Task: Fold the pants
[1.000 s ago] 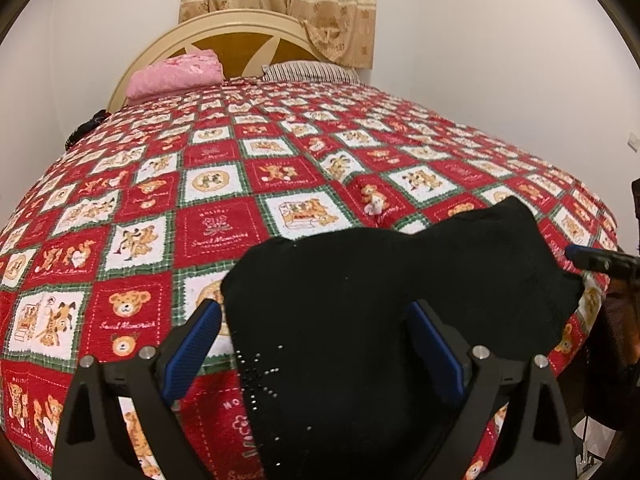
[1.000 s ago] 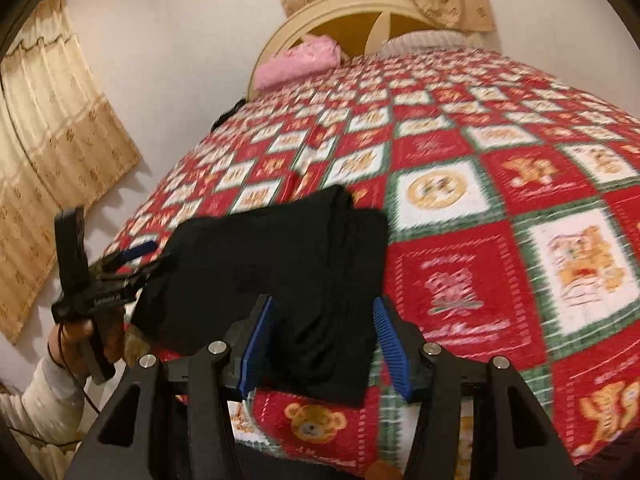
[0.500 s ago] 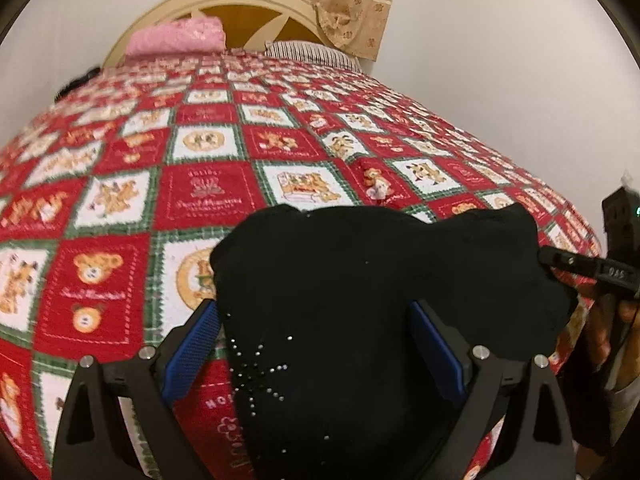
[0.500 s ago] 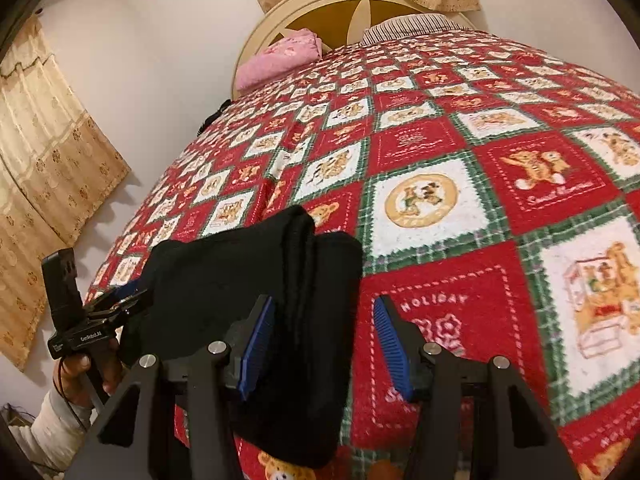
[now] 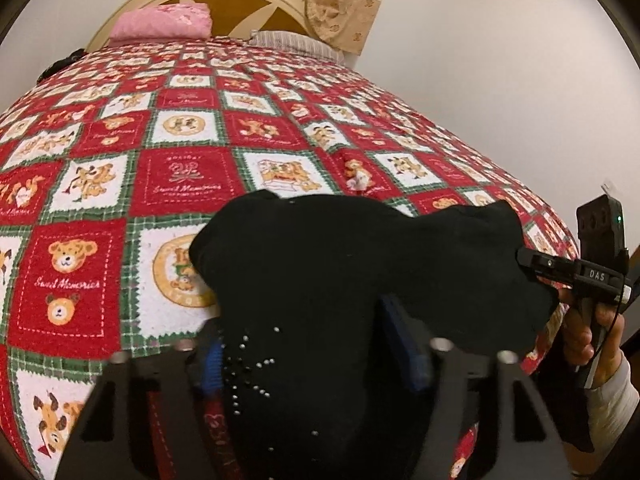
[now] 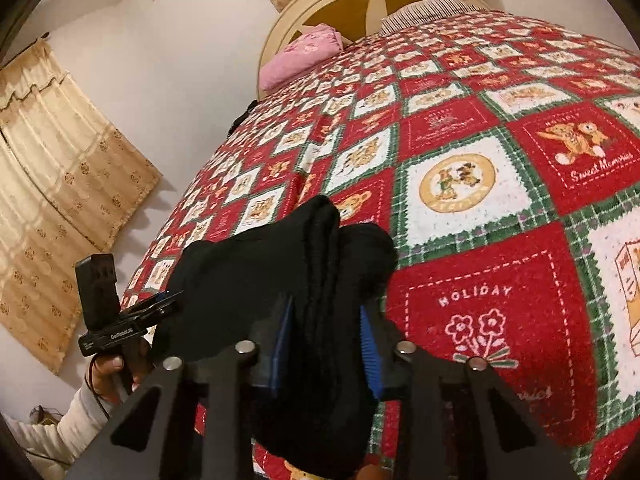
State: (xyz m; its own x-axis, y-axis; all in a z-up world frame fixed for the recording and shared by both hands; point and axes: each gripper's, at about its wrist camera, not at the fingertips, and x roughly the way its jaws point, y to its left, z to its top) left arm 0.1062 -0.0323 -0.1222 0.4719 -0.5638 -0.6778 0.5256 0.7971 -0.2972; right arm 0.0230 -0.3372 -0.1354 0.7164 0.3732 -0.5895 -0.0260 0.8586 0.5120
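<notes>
Both sets of jaws have just closed in: left gripper point(image 5: 304, 356) clamps the near-left end of the black pants point(image 5: 360, 272), right gripper point(image 6: 324, 340) the bunched right end; they look soft, light and floppy, so I'd keep both edge grips on the bedspread's point(image 5: 180, 176) near edge.

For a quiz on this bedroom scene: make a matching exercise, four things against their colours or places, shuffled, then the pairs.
Things:
1. pants
2. pillow
3. bedspread
4. curtain

Descriptions:
A. beige, hanging on the wall
B. red, white and green bear patches
C. black, at the bed's near edge
D. pink, by the headboard

Pairs: 1-C, 2-D, 3-B, 4-A
</notes>
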